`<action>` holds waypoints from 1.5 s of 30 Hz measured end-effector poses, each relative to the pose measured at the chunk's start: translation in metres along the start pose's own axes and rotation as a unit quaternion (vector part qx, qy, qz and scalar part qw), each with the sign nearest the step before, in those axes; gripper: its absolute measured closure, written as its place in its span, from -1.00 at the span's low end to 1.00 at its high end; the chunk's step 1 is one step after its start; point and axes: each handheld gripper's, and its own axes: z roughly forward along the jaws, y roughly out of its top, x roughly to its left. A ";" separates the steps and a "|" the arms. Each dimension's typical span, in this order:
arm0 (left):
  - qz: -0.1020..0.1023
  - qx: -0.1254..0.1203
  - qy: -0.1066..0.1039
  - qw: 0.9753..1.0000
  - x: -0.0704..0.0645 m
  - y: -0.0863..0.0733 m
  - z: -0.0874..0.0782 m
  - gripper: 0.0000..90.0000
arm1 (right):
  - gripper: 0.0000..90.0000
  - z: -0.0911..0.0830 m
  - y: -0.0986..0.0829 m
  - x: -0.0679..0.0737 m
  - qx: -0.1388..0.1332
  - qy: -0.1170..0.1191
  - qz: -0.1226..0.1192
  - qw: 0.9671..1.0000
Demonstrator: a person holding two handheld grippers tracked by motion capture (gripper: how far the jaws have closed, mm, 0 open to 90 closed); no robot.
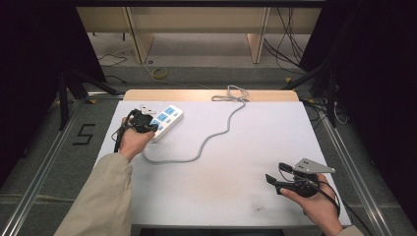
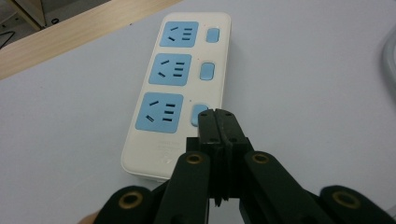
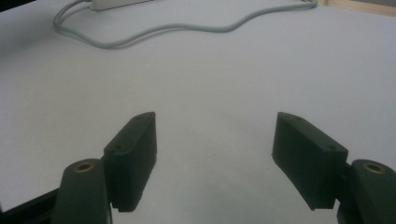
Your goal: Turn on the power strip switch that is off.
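Cream plastic, the power strip lies at the tabletop's far left, long axis running away from the left gripper, whose jaws are pressed together, empty, at the nearest blue switch. The right gripper is held wide apart, empty, well clear.

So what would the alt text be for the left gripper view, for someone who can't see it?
The left gripper, its black jaws shut together, has its tip at the nearest blue rocker switch of a cream plastic power strip with three blue sockets. The strip lies on a white table with a wooden edge.
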 end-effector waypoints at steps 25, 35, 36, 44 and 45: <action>-0.001 0.015 0.005 1.000 0.004 0.001 0.013 1.00 | -0.31 -0.001 0.000 0.000 0.000 -0.001 -0.002 1.000; -0.002 0.021 0.008 1.000 0.006 0.005 0.014 1.00 | -0.31 -0.001 -0.001 -0.001 0.001 -0.001 -0.002 1.000; -0.001 0.020 0.009 1.000 0.007 0.006 0.014 1.00 | -0.31 -0.001 -0.001 -0.001 0.002 -0.001 -0.002 1.000; 0.003 0.022 0.007 1.000 0.006 0.011 0.014 1.00 | -0.31 -0.001 -0.001 -0.001 0.002 0.000 -0.001 1.000; 0.003 0.023 0.007 1.000 0.005 0.011 0.014 1.00 | -0.31 -0.001 -0.001 -0.001 0.002 -0.001 -0.001 1.000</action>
